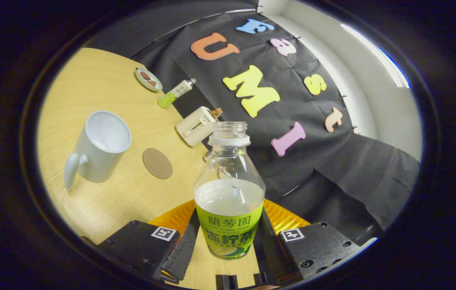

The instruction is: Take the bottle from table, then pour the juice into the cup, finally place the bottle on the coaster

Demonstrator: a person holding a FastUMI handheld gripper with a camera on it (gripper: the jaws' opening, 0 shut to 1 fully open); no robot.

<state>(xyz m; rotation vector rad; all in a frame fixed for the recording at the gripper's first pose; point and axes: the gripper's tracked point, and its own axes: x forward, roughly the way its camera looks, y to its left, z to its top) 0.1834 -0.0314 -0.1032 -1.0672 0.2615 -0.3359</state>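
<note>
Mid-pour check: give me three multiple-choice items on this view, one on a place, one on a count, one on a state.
1. The coaster lies:
A. between the mug and the toaster
B. under the mug
C. between the jaws

2. Bottles in sight:
A. one
B. two
C. three

3. The held bottle is:
A. capped
B. uncapped, part full
C. empty

Answers: 1 A, bare disc on the table between them. 2 B, one in the gripper, a second bottle beside the small dish. 3 B, open neck, liquid above the label.
</note>
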